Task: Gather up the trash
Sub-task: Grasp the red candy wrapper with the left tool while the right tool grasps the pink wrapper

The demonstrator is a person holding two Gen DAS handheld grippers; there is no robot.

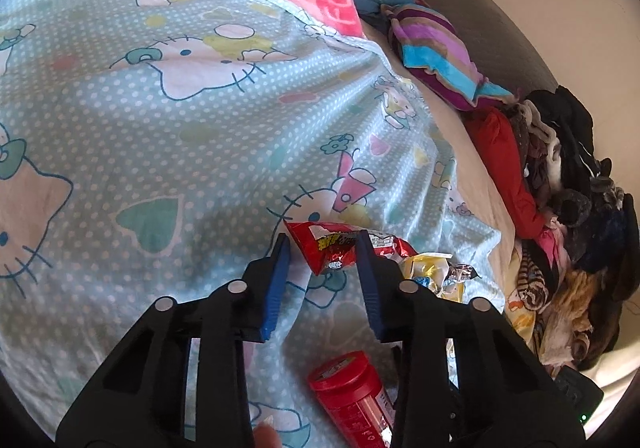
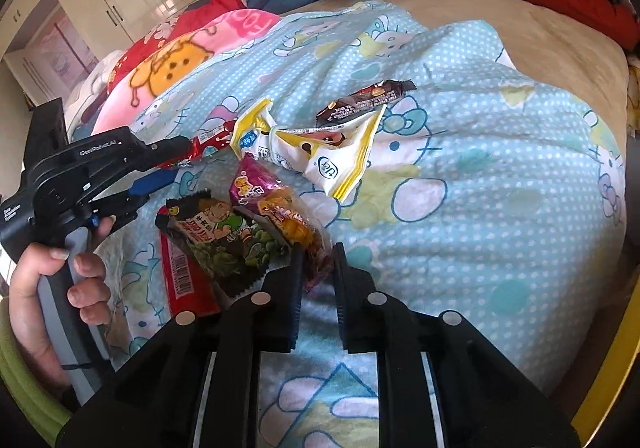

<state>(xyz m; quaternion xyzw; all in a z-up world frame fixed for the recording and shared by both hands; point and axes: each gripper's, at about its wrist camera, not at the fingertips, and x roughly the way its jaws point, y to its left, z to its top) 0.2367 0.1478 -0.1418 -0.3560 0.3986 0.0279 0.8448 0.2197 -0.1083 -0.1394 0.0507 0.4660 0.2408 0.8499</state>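
Left tool (image 1: 322, 244) open astride red wrapper (image 1: 332, 250) on bed (image 2: 460, 208). Right tool (image 2: 318, 256) clamps orange packet (image 2: 296, 226).

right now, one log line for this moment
left gripper: around red wrapper | right gripper: shut on orange snack packet | bed: wrappers remain

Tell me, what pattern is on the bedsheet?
Light blue bedsheet with white polka dots and cartoon cats; clearest in the left wrist view.
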